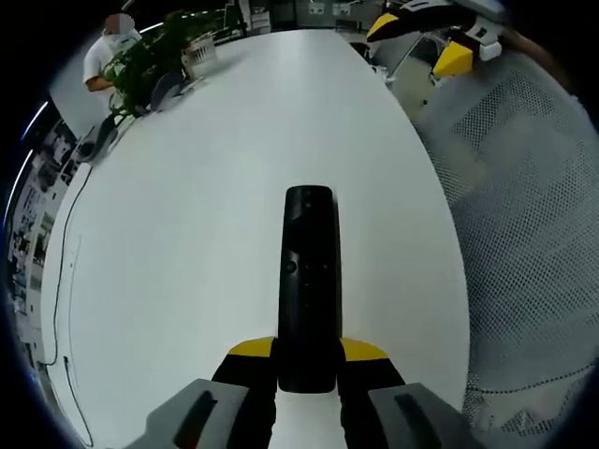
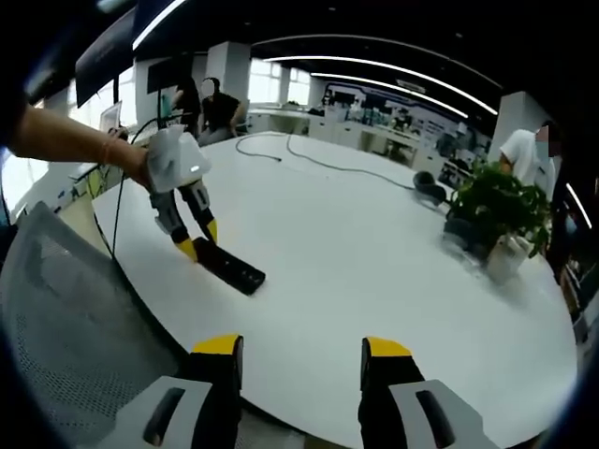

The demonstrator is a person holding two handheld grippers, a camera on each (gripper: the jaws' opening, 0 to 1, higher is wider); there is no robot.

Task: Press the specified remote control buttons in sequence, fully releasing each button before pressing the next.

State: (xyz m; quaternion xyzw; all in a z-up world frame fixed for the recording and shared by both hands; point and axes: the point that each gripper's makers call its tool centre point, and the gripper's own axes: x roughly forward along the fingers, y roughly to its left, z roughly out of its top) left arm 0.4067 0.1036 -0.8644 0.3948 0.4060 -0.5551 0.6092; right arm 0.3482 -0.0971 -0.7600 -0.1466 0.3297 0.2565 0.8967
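A long black remote control (image 1: 308, 281) lies lengthwise on the white table (image 1: 206, 206), its buttons facing up. My left gripper (image 1: 307, 354) is shut on its near end, one yellow-tipped finger on each side. In the right gripper view the same remote (image 2: 231, 267) rests near the table's left edge, with the left gripper (image 2: 194, 243) clamped on its end and a person's hand holding that gripper. My right gripper (image 2: 301, 354) stands open above the table's near edge, well apart from the remote, with nothing between its fingers. The right gripper (image 1: 440, 37) also appears far off at the top right of the left gripper view.
A grey mesh chair (image 1: 524, 234) stands beside the table. A potted plant (image 2: 496, 210) and headphones (image 2: 429, 185) sit at the far side, and black cables (image 2: 318, 159) run across the tabletop. People stand in the background.
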